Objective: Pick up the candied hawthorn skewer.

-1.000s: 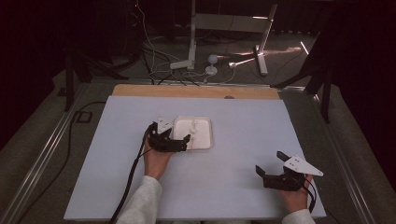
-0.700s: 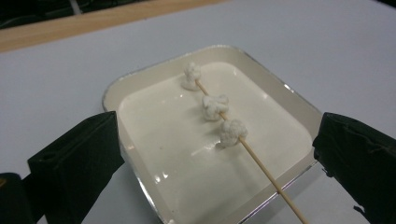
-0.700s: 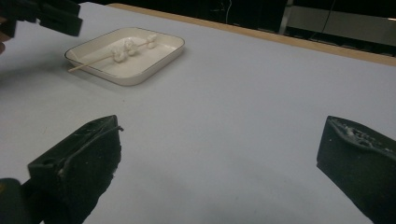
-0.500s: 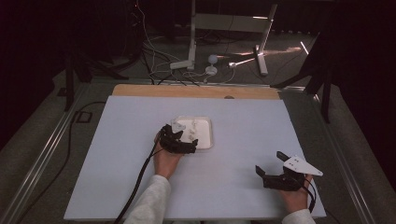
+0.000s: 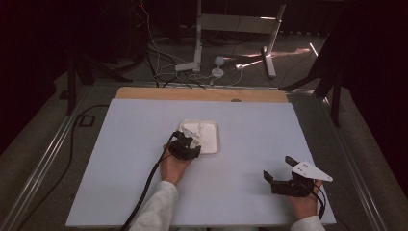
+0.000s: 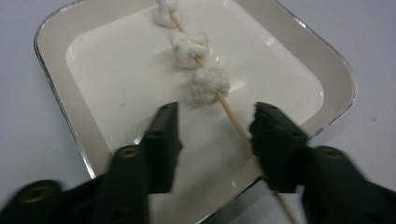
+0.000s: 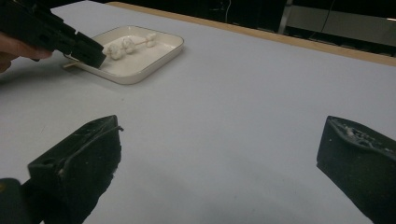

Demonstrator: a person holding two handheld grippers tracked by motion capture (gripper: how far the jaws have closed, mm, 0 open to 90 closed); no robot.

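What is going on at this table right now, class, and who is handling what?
A person holds a gripper in each hand. The left gripper is over the near edge of a white tray, jaws open, beside the stick of a skewer carrying three white lumps that lies in the tray. Nothing is gripped yet. The right gripper rests apart on the white table, jaws open and empty.

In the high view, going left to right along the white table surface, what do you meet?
Black cable → left gripper → white tray → right gripper, resting apart near the table's right edge.
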